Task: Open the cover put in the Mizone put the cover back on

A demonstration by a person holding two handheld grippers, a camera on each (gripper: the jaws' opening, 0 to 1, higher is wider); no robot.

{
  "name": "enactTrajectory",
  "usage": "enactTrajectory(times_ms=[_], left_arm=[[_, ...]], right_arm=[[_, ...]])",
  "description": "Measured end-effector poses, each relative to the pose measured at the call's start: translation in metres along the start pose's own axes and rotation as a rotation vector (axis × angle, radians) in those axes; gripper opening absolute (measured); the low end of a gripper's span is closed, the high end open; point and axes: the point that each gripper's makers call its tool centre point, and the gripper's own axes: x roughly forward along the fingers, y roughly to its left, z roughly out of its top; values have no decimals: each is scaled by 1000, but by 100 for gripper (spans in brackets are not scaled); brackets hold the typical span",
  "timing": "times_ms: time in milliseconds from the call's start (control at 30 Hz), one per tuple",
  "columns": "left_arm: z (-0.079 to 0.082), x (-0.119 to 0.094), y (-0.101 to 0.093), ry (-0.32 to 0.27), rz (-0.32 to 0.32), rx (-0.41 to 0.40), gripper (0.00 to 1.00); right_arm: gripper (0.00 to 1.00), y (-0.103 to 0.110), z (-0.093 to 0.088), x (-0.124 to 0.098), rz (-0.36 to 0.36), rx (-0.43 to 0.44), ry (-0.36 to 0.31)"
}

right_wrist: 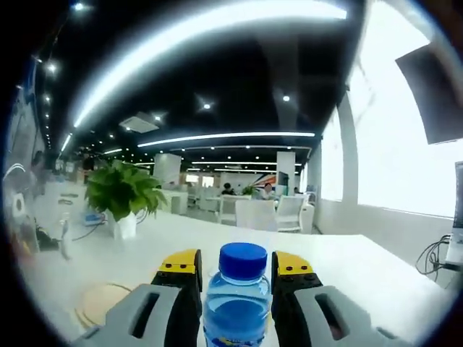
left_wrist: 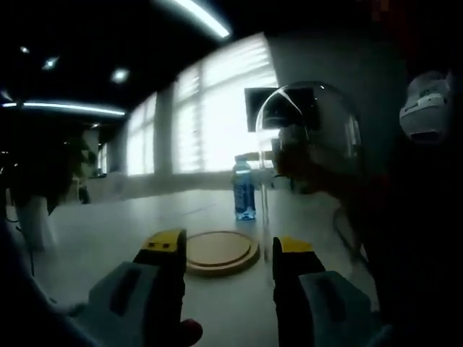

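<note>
In the right gripper view, the right gripper (right_wrist: 236, 278) has its yellow-tipped grey jaws on either side of the clear blue-tinted plastic Mizone bottle with a blue screw cap (right_wrist: 238, 303), grasping it just below the cap. The bottle stands upright above the white table (right_wrist: 362, 271). A round wooden board (right_wrist: 101, 302) lies on the table to the near left, and a green potted plant in a white pot (right_wrist: 123, 195) stands farther off on the left.

In the left gripper view, the left gripper (left_wrist: 228, 249) has its jaws spread apart with nothing between them. Beyond them lies the same round wooden board (left_wrist: 221, 251), bare, and the bottle (left_wrist: 244, 189) is upright just past its far edge. A clear glass dome cover (left_wrist: 307, 166) is on the right, beside the board, off it.
</note>
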Motion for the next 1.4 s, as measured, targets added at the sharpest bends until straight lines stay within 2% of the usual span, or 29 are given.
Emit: enactTrajectory(times_ms=[333,533,1000,1400], left_arm=[[1,0,0,-3,-3,11,39],[13,-4,-3,-61,-27,-18,39],[4,-2,-1,-16,-14,5,39],[5,-2,0,-22,-12,-6,39]], right_arm=[[29,1,-1,17,16,-1,23],[26,-1,-2,19,8,6,32],[24,-4,-3,21,-5,54,21],[24,-4,-4,22,-6,69,34]])
